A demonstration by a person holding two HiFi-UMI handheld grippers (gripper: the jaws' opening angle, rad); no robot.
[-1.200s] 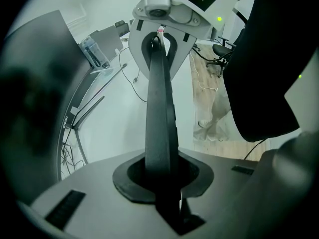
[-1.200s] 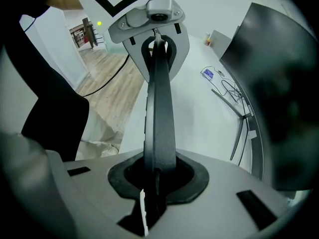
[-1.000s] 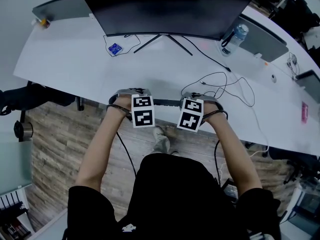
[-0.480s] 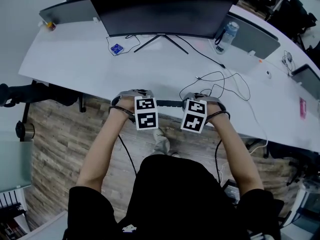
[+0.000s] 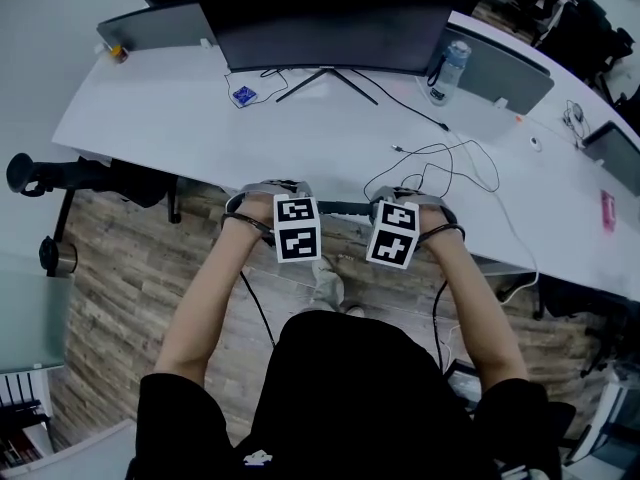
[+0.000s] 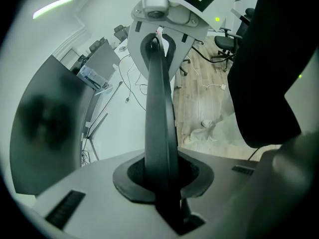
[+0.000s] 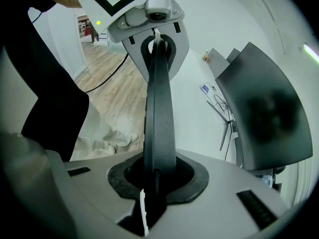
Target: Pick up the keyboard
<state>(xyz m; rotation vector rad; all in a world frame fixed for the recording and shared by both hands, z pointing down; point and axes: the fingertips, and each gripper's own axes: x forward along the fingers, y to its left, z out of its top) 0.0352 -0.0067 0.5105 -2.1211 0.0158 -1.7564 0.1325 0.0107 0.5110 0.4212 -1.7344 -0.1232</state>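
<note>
The left hand-held gripper (image 6: 160, 180) is clenched on one end of the dark keyboard (image 5: 341, 208), and the right hand-held gripper (image 7: 158, 178) grasps the other end. The keyboard spans between them at the white counter's (image 5: 180, 128) near edge, beside the wooden floor (image 5: 130, 268).

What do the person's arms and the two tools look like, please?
Both the left tool and right tool are light grey with dark recesses. Each carries a white cube printed with black square markers and trails a thin black cable. The person wears a black short-sleeved top.
</note>
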